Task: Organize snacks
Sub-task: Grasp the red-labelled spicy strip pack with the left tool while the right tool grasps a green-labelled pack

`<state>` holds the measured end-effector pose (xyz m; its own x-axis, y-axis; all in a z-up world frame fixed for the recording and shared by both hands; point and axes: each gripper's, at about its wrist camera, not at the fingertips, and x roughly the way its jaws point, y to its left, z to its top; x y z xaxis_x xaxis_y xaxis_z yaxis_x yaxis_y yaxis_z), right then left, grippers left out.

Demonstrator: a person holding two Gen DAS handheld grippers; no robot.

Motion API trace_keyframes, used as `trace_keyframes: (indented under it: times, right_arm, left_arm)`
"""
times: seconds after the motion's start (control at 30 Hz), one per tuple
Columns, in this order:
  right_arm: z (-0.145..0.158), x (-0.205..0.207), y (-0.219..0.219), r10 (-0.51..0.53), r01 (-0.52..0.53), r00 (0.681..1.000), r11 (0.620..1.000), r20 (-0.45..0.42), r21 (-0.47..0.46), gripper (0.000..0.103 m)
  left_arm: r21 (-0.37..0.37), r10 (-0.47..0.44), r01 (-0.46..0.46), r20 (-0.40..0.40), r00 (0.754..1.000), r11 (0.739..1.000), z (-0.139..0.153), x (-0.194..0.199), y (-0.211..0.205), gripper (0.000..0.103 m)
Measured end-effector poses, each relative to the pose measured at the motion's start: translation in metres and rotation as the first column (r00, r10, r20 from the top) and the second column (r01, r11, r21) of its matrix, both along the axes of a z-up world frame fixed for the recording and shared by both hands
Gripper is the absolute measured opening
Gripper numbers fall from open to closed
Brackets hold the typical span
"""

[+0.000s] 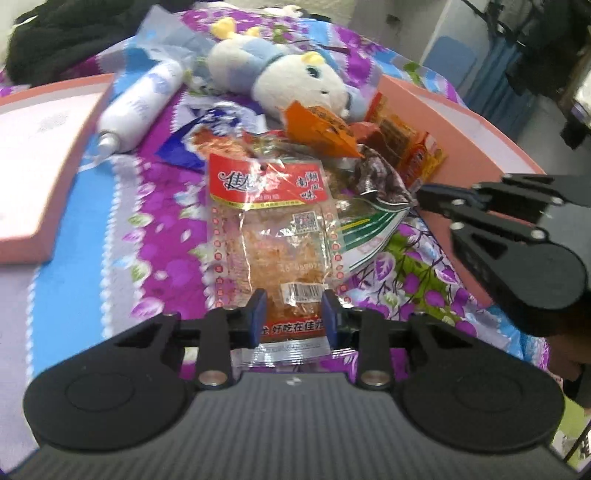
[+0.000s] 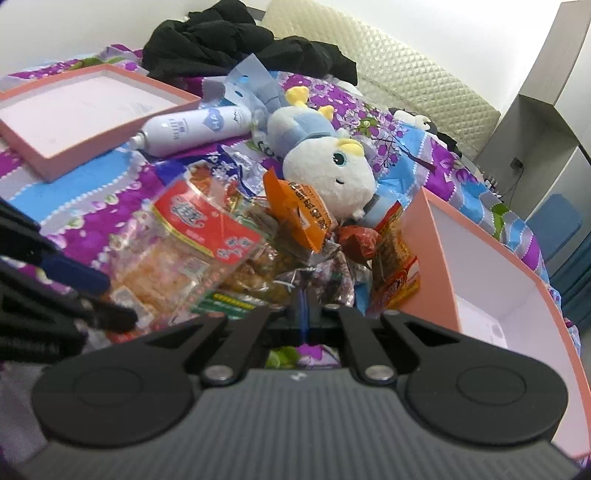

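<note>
A pile of snack packets lies on the flowered bedspread. The nearest is a clear packet with a red label (image 1: 273, 229), also in the right wrist view (image 2: 184, 254). My left gripper (image 1: 294, 317) is open, its blue pads on either side of that packet's lower end. An orange packet (image 1: 321, 129) and red-yellow packets (image 1: 406, 144) lie behind. My right gripper (image 2: 303, 314) is shut and empty, beside a dark foil packet (image 2: 332, 280). It shows at the right of the left wrist view (image 1: 424, 195). The pink box (image 2: 480, 266) stands open at the right.
A plush toy (image 1: 288, 77) and a white spray bottle (image 1: 140, 103) lie behind the pile. The pink box lid (image 1: 33, 155) lies at the left. Black clothes (image 2: 236, 33) sit at the bed's far end.
</note>
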<state>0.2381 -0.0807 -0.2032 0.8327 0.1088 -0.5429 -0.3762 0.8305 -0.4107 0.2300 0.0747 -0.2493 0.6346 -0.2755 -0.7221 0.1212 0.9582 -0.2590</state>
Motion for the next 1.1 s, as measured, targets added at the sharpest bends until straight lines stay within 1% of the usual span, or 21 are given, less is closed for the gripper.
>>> trace_keyframes:
  times: [0.03,0.07,0.1,0.13,0.2,0.23,0.27,0.33,0.4,0.43,0.47,0.5,0.53,0.57,0.6,0.73,0.8,1.0,1.03,1.07,1.1]
  right_arm:
    - [0.002,-0.003,-0.001,-0.01,0.01,1.0,1.0,0.01,0.014,0.003]
    - [0.003,-0.005,-0.001,-0.023,0.022,1.0,0.999,0.017,0.027,0.004]
    - [0.004,-0.006,-0.002,-0.027,0.026,0.999,0.998,0.02,0.053,0.005]
    - [0.004,-0.006,-0.003,-0.027,0.025,1.0,0.996,0.015,0.081,0.005]
    - [0.002,-0.005,-0.003,-0.032,0.032,0.999,0.994,-0.009,0.104,0.021]
    - [0.001,-0.004,-0.004,-0.033,0.035,0.999,0.992,-0.023,0.124,0.035]
    - [0.0,-0.004,-0.006,-0.038,0.044,0.998,0.987,-0.041,0.151,0.041]
    - [-0.004,-0.002,-0.01,-0.065,0.078,0.995,0.976,-0.074,0.202,0.041]
    - [-0.008,0.001,-0.014,-0.086,0.112,0.99,0.958,-0.109,0.265,0.049]
    - [-0.01,0.003,-0.017,-0.098,0.135,0.986,0.945,-0.134,0.298,0.056]
    - [-0.012,0.006,-0.021,-0.118,0.168,0.979,0.928,-0.166,0.332,0.056]
    - [-0.015,0.009,-0.024,-0.124,0.188,0.973,0.913,-0.194,0.362,0.056]
    - [-0.018,0.012,-0.027,-0.125,0.204,0.967,0.899,-0.22,0.387,0.056]
    - [-0.021,0.016,-0.028,-0.124,0.217,0.962,0.888,-0.245,0.405,0.056]
    - [-0.025,0.019,-0.027,-0.122,0.223,0.959,0.885,-0.257,0.41,0.055]
    - [-0.036,0.032,-0.018,-0.114,0.207,0.962,0.898,-0.25,0.388,0.055]
    - [-0.043,0.042,-0.014,-0.118,0.213,0.956,0.907,-0.267,0.363,0.054]
    - [-0.052,0.059,-0.014,-0.082,0.222,0.936,0.893,-0.342,0.392,0.032]
    - [-0.05,0.06,-0.012,-0.073,0.214,0.935,0.897,-0.348,0.387,0.021]
    - [-0.048,0.06,-0.011,-0.064,0.205,0.934,0.901,-0.351,0.382,0.015]
    - [-0.046,0.06,-0.011,-0.063,0.206,0.933,0.901,-0.354,0.381,0.014]
  left_arm:
    - [0.004,0.015,-0.015,-0.003,1.0,1.0,0.001,-0.004,0.002,0.031]
    - [0.016,0.03,-0.03,-0.006,1.0,0.999,0.002,-0.007,0.004,0.012]
    - [0.022,0.047,-0.047,-0.016,0.999,0.999,0.003,-0.011,0.006,0.012]
    - [0.016,0.067,-0.066,-0.019,0.998,0.998,0.004,-0.014,0.01,0.012]
    - [0.01,0.092,-0.092,-0.023,0.995,0.996,0.005,-0.022,0.016,0.012]
    - [0.015,0.099,-0.099,-0.024,0.995,0.995,0.005,-0.025,0.018,0.012]
    - [0.018,0.104,-0.104,-0.024,0.994,0.994,0.005,-0.028,0.02,0.012]
    - [0.009,0.099,-0.099,-0.015,0.995,0.995,0.005,-0.035,0.022,0.012]
    - [-0.002,0.084,-0.084,0.002,0.996,0.996,0.006,-0.039,0.022,0.013]
    - [-0.002,0.076,-0.075,0.01,0.997,0.997,0.006,-0.039,0.022,0.016]
    - [-0.003,0.073,-0.073,0.015,0.997,0.997,0.007,-0.039,0.022,0.026]
    - [-0.003,0.072,-0.072,0.019,0.997,0.997,0.006,-0.038,0.022,0.037]
    - [-0.002,0.072,-0.072,0.024,0.997,0.997,0.006,-0.035,0.021,0.068]
    - [0.004,0.075,-0.075,0.028,0.997,0.997,0.005,-0.033,0.02,0.09]
    - [0.01,0.077,-0.077,0.037,0.996,0.997,0.005,-0.031,0.018,0.092]
    - [0.077,0.004,-0.001,-0.044,0.999,0.997,-0.014,-0.006,0.001,0.092]
    - [0.135,-0.002,0.006,-0.036,0.999,0.991,-0.021,-0.002,-0.006,0.091]
    - [0.169,0.032,-0.023,-0.054,0.998,0.985,-0.024,0.006,-0.013,0.078]
    - [0.165,0.038,-0.027,-0.064,0.997,0.986,-0.022,0.007,-0.015,0.069]
    - [0.174,0.035,-0.022,-0.072,0.997,0.984,-0.02,0.008,-0.019,0.065]
    - [0.195,0.03,-0.015,-0.072,0.997,0.981,-0.019,0.007,-0.023,0.064]
